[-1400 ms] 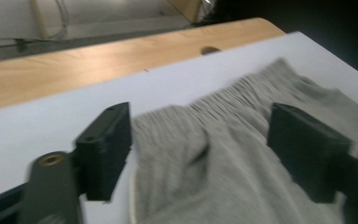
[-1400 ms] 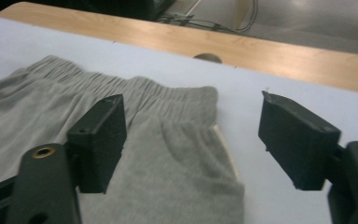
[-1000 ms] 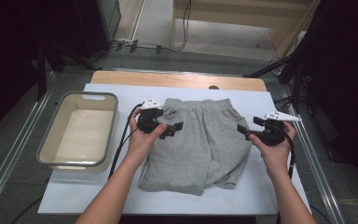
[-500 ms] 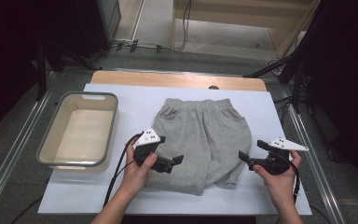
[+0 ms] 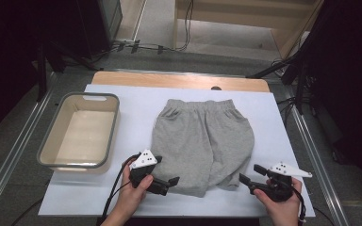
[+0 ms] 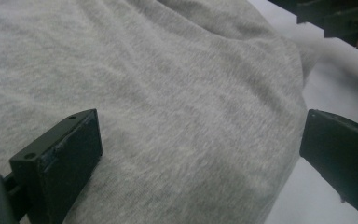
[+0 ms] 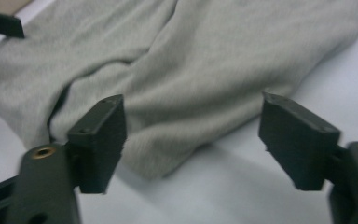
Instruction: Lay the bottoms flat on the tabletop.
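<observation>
Both tongs, left gripper (image 5: 169, 182) and right gripper (image 5: 246, 180), stood unclenched at the grey shorts' (image 5: 202, 141) near hem, right jaws just narrowing on nothing; soft, light cloth lay beside the basin (image 5: 56, 129), best pinched at hem corners.

We hold two alike tools, the left gripper (image 5: 172, 182) and the right gripper (image 5: 248, 176), each with a black body topped by a grey three-cornered plate dotted with small dark marks. A black cable trails back from behind each body, away from the jaws. Seen close up, the jaws are blocky, matt black pads with small screw holes along their upper edges; behind the right gripper's jaws, brass-coloured inserts sit in the black arms. Our forearms are bare, with no sleeves.
</observation>
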Tool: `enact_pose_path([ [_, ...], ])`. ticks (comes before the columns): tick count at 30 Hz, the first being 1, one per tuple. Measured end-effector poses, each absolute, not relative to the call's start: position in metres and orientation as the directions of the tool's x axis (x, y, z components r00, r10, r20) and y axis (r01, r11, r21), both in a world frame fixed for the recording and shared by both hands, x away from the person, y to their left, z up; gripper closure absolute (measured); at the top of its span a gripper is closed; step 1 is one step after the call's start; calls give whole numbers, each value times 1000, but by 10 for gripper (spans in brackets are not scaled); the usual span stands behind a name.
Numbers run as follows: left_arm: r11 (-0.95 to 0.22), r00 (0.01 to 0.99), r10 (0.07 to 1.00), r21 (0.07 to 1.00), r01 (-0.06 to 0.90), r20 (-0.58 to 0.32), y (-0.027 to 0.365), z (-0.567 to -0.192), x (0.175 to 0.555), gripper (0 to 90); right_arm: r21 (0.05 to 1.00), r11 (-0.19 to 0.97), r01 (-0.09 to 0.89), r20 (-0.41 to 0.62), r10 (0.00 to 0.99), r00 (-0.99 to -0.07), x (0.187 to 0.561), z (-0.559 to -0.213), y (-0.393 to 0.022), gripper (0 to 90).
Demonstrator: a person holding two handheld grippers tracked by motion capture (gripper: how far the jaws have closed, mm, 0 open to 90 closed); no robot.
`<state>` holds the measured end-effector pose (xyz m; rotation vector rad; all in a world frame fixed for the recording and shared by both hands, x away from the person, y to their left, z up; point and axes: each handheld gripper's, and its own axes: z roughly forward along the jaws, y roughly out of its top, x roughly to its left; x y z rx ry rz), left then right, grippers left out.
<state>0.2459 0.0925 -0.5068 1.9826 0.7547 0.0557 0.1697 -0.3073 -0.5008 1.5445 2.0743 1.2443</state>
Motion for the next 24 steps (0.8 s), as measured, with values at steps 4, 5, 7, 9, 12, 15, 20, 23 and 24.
enact_pose_path([
  [4,-341,803,539,805,485,-255,92,-507,244,0,738,70,671,274,878,-393,160,-508,-299,292],
  [5,-340,803,538,805,486,-257,92,-507,243,0,734,75,675,269,880,-391,160,-509,-297,300],
  [7,-341,802,539,804,486,-256,93,-506,241,0,733,91,675,256,881,-397,162,-511,-291,312],
  [9,-341,800,543,804,488,-255,96,-504,239,0,724,107,682,243,886,-396,164,-513,-286,353],
  [12,-328,794,549,807,492,-261,101,-499,236,0,710,153,687,235,869,-436,166,-518,-281,602],
  [15,-315,790,551,810,494,-267,108,-494,232,0,709,194,678,217,854,-472,166,-518,-284,811],
  [20,-307,783,562,813,495,-265,119,-489,224,0,714,166,680,239,855,-460,162,-511,-307,837],
  [23,-318,780,570,807,498,-257,123,-488,219,24,737,126,664,247,864,-438,158,-503,-323,837],
  [24,-331,780,579,805,492,-238,124,-488,216,71,744,116,658,247,868,-432,157,-501,-328,837],
])
